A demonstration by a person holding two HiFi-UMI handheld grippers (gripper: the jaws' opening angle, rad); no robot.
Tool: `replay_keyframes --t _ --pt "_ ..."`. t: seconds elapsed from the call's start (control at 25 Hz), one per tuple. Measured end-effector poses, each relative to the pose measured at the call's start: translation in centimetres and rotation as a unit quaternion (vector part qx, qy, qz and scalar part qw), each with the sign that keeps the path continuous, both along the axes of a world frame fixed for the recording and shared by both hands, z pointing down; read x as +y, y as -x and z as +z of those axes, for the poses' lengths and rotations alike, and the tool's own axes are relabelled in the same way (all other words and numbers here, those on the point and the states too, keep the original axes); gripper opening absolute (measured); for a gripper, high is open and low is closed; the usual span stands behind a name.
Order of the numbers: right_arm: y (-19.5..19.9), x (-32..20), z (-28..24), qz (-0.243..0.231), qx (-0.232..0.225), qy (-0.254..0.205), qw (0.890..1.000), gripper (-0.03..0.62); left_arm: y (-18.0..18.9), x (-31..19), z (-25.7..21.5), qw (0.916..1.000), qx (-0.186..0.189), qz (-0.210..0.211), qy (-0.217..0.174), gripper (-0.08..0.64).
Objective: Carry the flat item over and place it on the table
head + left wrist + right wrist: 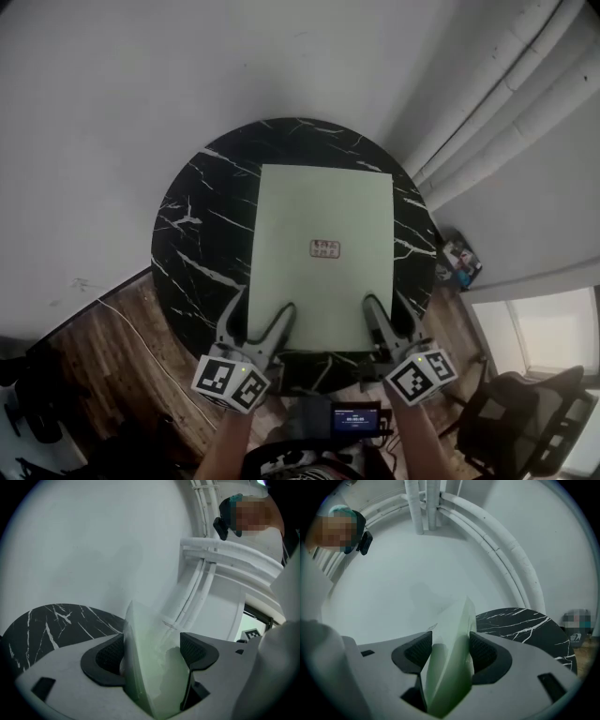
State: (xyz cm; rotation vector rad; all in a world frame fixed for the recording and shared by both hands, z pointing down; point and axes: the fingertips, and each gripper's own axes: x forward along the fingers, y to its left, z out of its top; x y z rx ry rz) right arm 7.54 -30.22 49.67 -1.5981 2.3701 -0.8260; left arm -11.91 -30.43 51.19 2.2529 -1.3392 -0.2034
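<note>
A pale green flat sheet (323, 244) with a small red mark at its middle lies level over a round black marble table (202, 216); whether it rests on the top I cannot tell. My left gripper (262, 305) is shut on the sheet's near edge at the left, and my right gripper (389, 314) is shut on that edge at the right. In the left gripper view the sheet (150, 667) stands on edge between the pads, with the table (51, 625) to the left. In the right gripper view the sheet (450, 663) is pinched tight, the table (525, 625) to the right.
The table stands by a white wall (141, 84) on a wooden floor (122, 337). White pipes (506, 84) run at the right, small clutter (459, 262) lies beside the table, and a dark chair (525, 412) is at the lower right. A small screen device (356, 417) sits near my body.
</note>
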Motion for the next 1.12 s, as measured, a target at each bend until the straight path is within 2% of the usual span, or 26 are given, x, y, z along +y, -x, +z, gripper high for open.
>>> replay_keyframes --t 0.4,1.12 --pt "0.2 -1.4 4.0 -0.014 0.001 0.037 0.999 0.222 0.2 -0.9 4.1 0.9992 0.002 -0.006 0.040 0.374" --pt "0.0 -4.0 11.7 -0.048 0.017 0.104 0.993 0.222 -0.1 -2.2 11.1 0.9924 -0.025 -0.036 0.115 0.374"
